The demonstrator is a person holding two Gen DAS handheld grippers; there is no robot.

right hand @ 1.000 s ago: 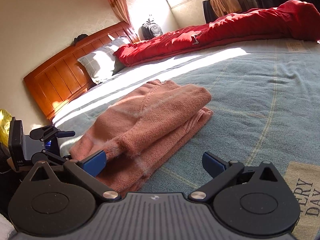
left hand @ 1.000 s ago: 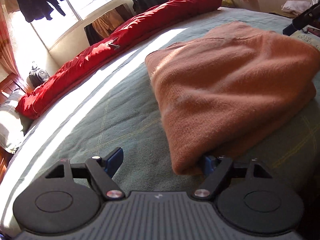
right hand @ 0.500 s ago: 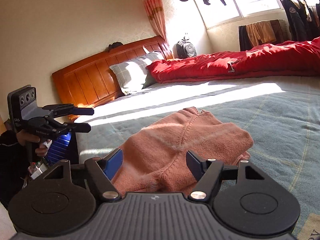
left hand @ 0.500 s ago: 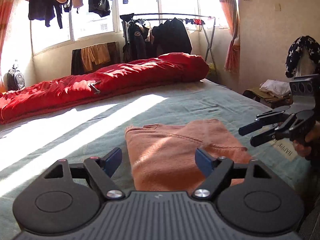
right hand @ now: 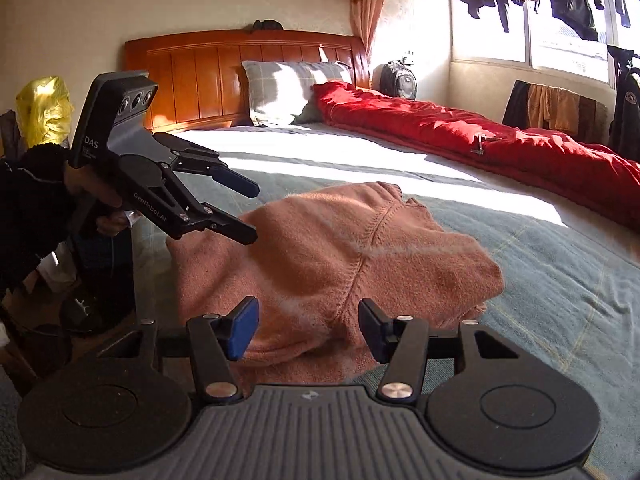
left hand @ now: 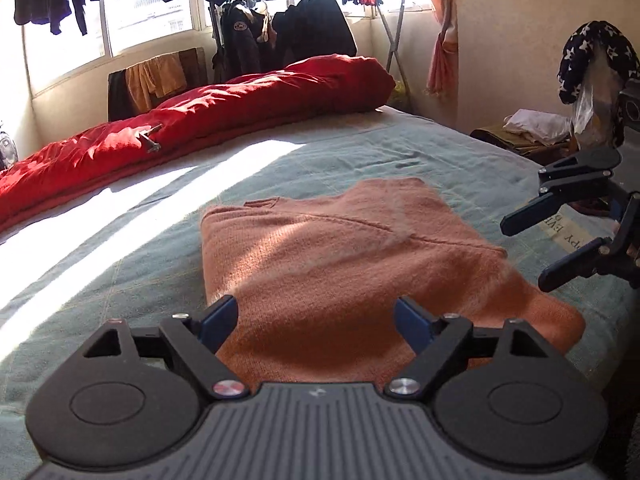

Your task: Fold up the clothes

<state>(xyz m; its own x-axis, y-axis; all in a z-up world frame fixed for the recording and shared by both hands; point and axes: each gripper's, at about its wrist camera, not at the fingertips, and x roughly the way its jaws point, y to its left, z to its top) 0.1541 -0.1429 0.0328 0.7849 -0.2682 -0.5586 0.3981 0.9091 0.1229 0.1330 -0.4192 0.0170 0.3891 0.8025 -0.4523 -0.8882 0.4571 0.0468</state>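
I have lifted both grippers back off the folded sweater [left hand: 340, 264] lying on the bed [left hand: 120, 280], my left gripper [left hand: 316, 320] gaping empty, my right gripper [right hand: 306, 326] half-narrowed and empty, so this fold looks finished

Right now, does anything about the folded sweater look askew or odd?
Mostly tidy. The sweater lies folded on the bed, but a lower layer pokes out at its right corner, so the edges don't line up. Both grippers are clear of it.
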